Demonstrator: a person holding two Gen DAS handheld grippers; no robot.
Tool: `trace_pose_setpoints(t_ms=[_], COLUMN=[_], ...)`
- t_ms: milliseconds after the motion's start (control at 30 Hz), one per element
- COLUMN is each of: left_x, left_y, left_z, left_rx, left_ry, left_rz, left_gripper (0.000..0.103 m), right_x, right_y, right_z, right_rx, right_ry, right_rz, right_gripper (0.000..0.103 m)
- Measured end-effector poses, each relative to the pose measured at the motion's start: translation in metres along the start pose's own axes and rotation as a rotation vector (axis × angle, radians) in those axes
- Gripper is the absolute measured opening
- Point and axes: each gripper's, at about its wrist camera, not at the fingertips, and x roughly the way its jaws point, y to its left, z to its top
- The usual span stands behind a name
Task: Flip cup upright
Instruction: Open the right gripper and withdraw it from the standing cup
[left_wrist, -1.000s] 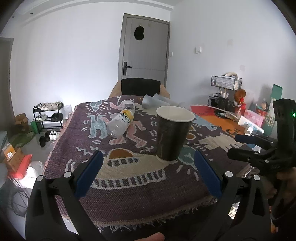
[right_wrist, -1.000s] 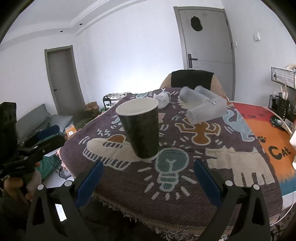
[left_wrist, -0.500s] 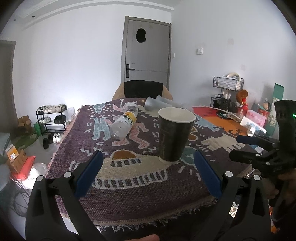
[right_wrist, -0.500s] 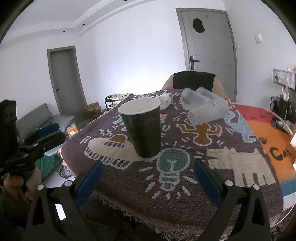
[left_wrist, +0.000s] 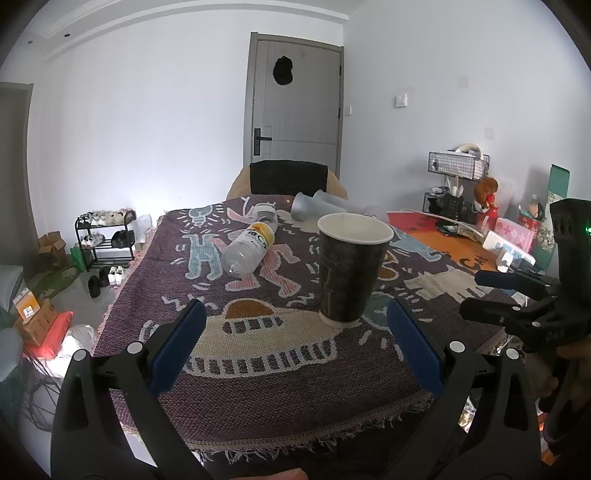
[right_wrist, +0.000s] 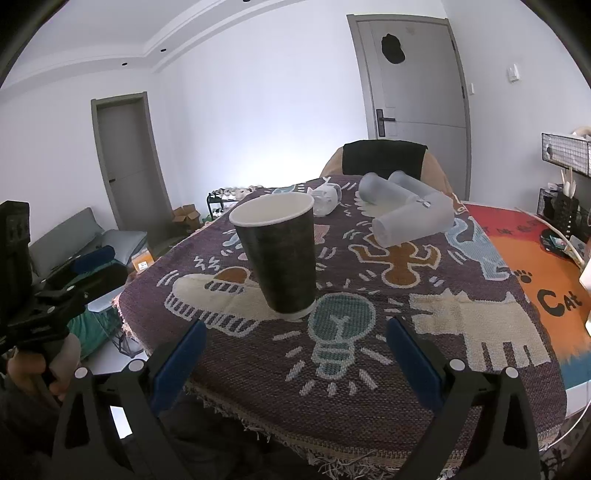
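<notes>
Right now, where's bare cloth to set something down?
Free: near strip between the cup and the blanket fringe, and the white animal figure right of the cup. Crowded: far end, where the frosted tumblers and plastic bottle lie. Left gripper and right gripper are open, empty.

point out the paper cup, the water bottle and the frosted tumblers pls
paper cup (right_wrist: 284, 254), right wrist view, middle of its dark side wall
water bottle (left_wrist: 246, 252), left wrist view, clear body beside the label
frosted tumblers (right_wrist: 412, 223), right wrist view, side of the nearest one

White walls; grey door (left_wrist: 295, 99); shoe rack (left_wrist: 105, 236) left; grey sofa (right_wrist: 74, 240).
</notes>
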Motion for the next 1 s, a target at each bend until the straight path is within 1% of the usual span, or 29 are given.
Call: trace_pose_setpoints(t_ms=[500,633,1000], left_x=[-0.0027,-0.0040,-0.0061], left_y=[0.0014,0.0035,0.0004], left_z=[0.0024,0.0051,0.0086], left_rx=[0.009,0.005,0.019], left_ry=[-0.004,-0.011,-0.019], left_rz=[0.008,0.005,0.010], left_gripper=[0.098,0.098,0.098], right_x=[0.0005,-0.0034,-0.0068], right_y=[0.0002,-0.0001,-0.0027], right_z=[-0.0005,0.0024,0.0042], right_rx=[-0.006,0.007,0.009], right_ry=[-0.005,-0.015,-0.024], right_rz=[-0.007,0.003,-0.011], right_gripper=[0.095,0.095,0.095])
